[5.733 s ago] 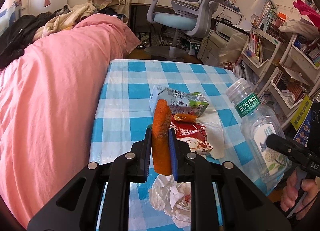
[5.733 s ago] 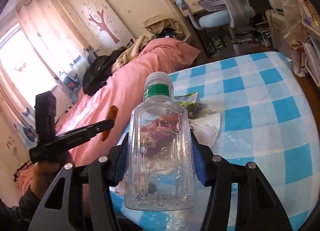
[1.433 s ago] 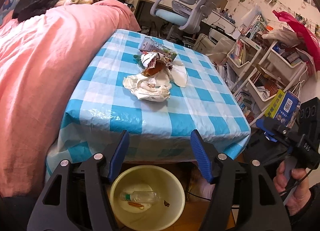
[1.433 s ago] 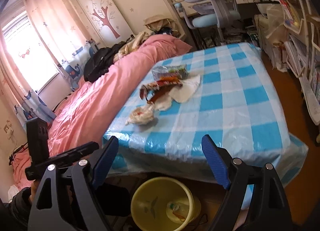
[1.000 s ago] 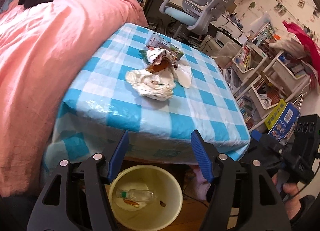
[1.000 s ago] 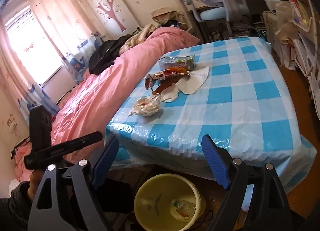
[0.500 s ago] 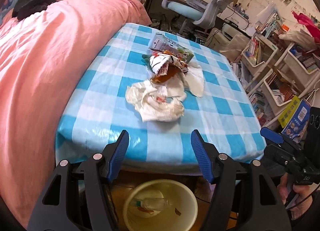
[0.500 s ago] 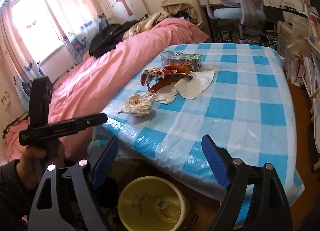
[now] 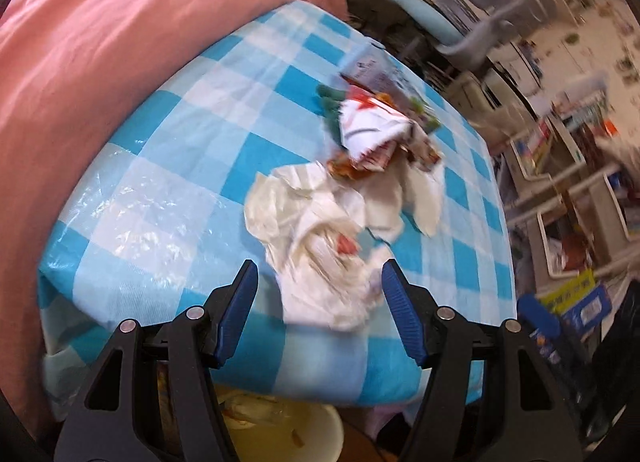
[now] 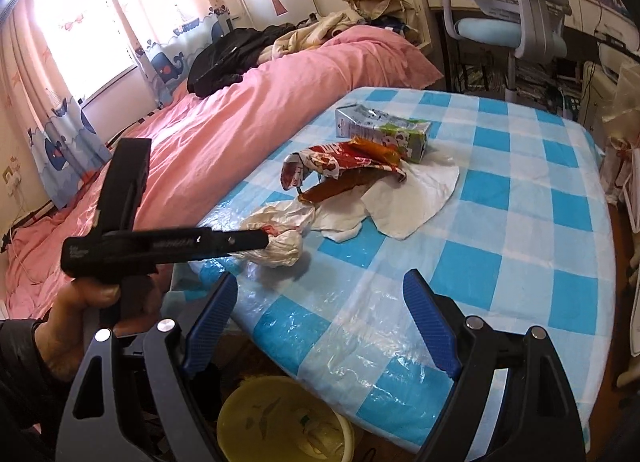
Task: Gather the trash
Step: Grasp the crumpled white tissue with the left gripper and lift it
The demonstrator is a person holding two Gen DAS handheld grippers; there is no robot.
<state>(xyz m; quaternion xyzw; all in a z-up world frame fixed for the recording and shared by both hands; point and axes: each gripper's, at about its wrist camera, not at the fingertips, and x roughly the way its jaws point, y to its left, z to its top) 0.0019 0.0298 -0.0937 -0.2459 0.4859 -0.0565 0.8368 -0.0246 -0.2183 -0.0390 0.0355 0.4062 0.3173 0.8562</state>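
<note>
A crumpled white plastic bag (image 9: pixel 320 254) (image 10: pixel 280 238) lies near the front edge of the blue-checked table (image 9: pixel 168 181) (image 10: pixel 520 221). My left gripper (image 9: pixel 318 274) hangs open just in front of it, the bag between the blue pads but untouched. Behind the bag lie white paper (image 10: pixel 404 201), a red snack wrapper (image 9: pixel 372 125) (image 10: pixel 340 161) and a milk carton (image 10: pixel 380 131). My right gripper (image 10: pixel 320 286) stands open and empty over the table's near corner. A yellow bin (image 9: pixel 288 434) (image 10: pixel 284 422) sits below the table edge with trash in it.
A pink duvet-covered bed (image 10: pixel 260 101) borders the table on the left. A grey and blue office chair (image 10: pixel 512 21) stands behind the table. Shelves with books (image 9: pixel 560 165) line the right side. A hand holds the left gripper's handle (image 10: pixel 120 246).
Both grippers have moved forward over the table edge. The left one has closed in on the white bag, which now fills the space between its pads. The bin has slid lower in view.
</note>
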